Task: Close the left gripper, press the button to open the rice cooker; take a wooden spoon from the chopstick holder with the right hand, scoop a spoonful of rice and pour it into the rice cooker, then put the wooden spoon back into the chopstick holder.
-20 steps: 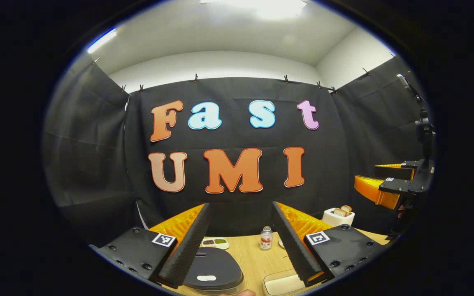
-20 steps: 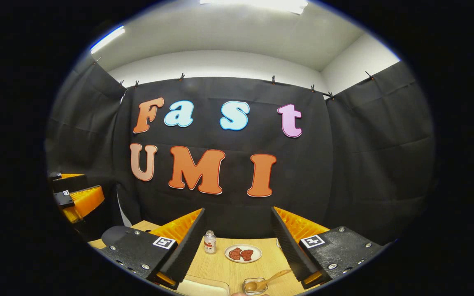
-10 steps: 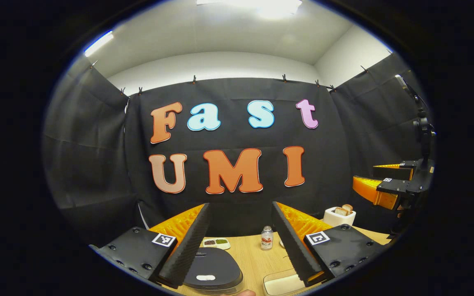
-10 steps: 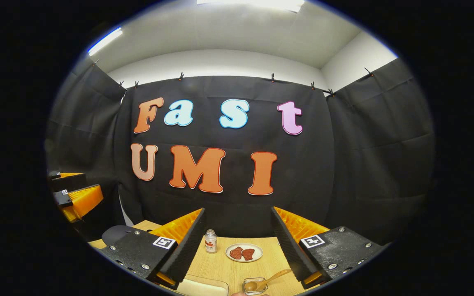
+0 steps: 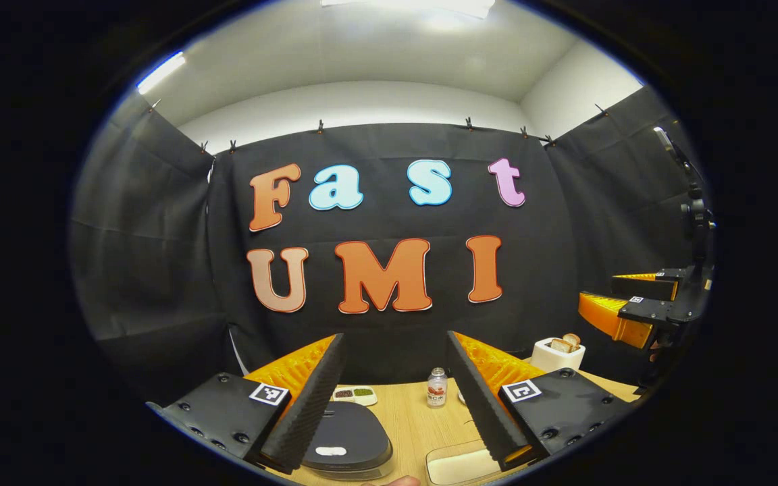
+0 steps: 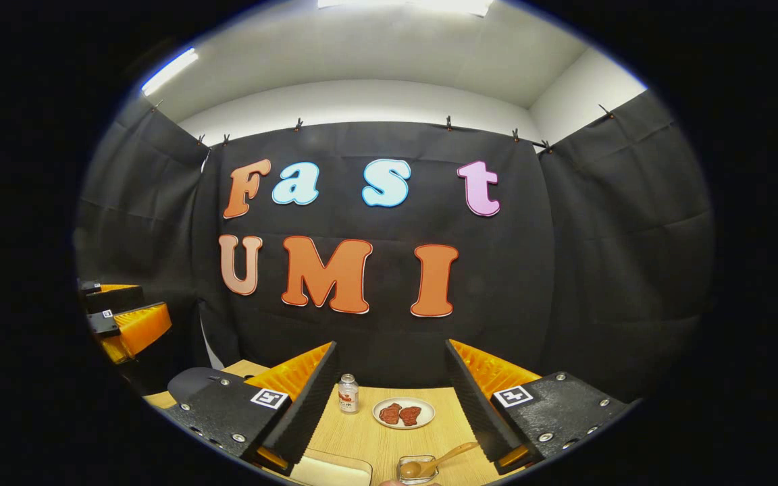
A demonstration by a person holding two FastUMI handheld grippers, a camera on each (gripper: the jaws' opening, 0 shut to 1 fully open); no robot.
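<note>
Rice cooker [image 5: 347,439] lid more in view vs 1s ago.

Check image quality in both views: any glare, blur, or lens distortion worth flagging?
Left gripper view: the ceiling light blows out to white at the top; strong fisheye bending of the wall edges; the rice cooker is sharp, with a soft sheen on its lid. Right gripper view: the same overexposed ceiling light and curved edges; the wooden spoon and table look crisp, without motion blur.

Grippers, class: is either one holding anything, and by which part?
Nothing is held: the left gripper and right gripper are both open and empty.
</note>
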